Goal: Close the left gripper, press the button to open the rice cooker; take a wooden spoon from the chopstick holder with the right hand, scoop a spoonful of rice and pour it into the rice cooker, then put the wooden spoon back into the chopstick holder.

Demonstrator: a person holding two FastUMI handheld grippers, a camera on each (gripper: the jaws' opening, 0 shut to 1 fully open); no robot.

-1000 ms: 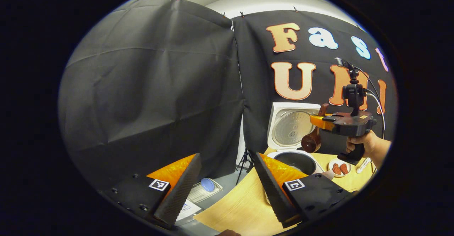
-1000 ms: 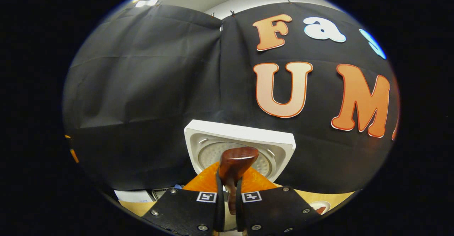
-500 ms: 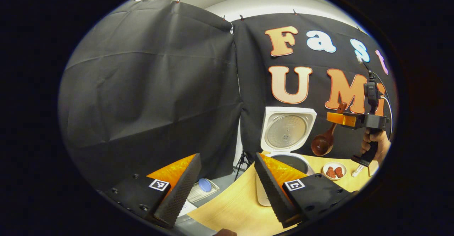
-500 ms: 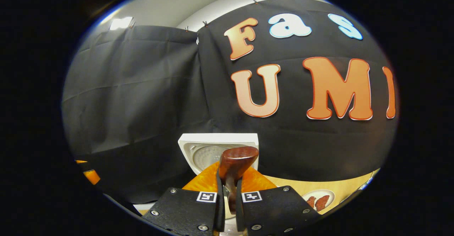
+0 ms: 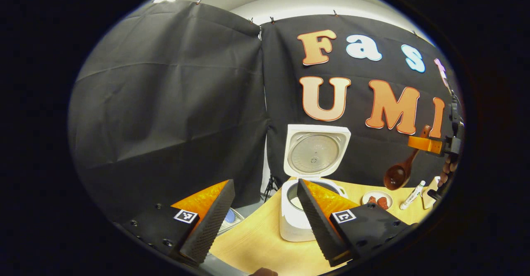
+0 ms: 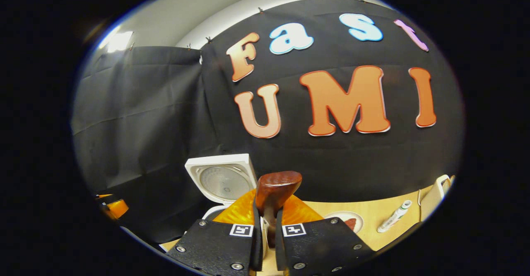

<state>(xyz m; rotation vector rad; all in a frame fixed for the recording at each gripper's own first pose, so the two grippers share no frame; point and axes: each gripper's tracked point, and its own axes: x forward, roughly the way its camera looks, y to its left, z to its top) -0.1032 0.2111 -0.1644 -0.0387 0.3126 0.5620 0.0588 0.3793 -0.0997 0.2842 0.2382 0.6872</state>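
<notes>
Two fingers of the right gripper (image 6: pixel 265 234) are pinching the handle of the dark brown wooden spoon (image 6: pixel 275 191), both pads pressing on it, handle end sticking up past the tips. In the left gripper view, the same spoon (image 5: pixel 399 168) is hanging bowl-down from that gripper (image 5: pixel 430 145) in mid-air, above the right part of the light wooden tabletop (image 5: pixel 256 243). Holding it up high like this is probably keeping the bowl clear of what stands below while it travels; whether any rice is in the bowl, can't tell.

Left gripper (image 5: pixel 265 214) is hanging with its fingers spread wide apart, gripping nothing, near the tabletop's left front, likely just parked out of the way since the lid is already up.

White rice cooker (image 5: pixel 308 193) is sitting toward the tabletop's back left, lid (image 5: pixel 315 151) standing open, pot exposed. Spoon is off to the cooker's right, well apart from it, not over the pot. Below the spoon: small white dish with reddish-brown pieces (image 5: pixel 377 200) and a white marker pen (image 5: pixel 410 195) lying near the right edge. Chopstick holder: can't identify it for sure.
</notes>
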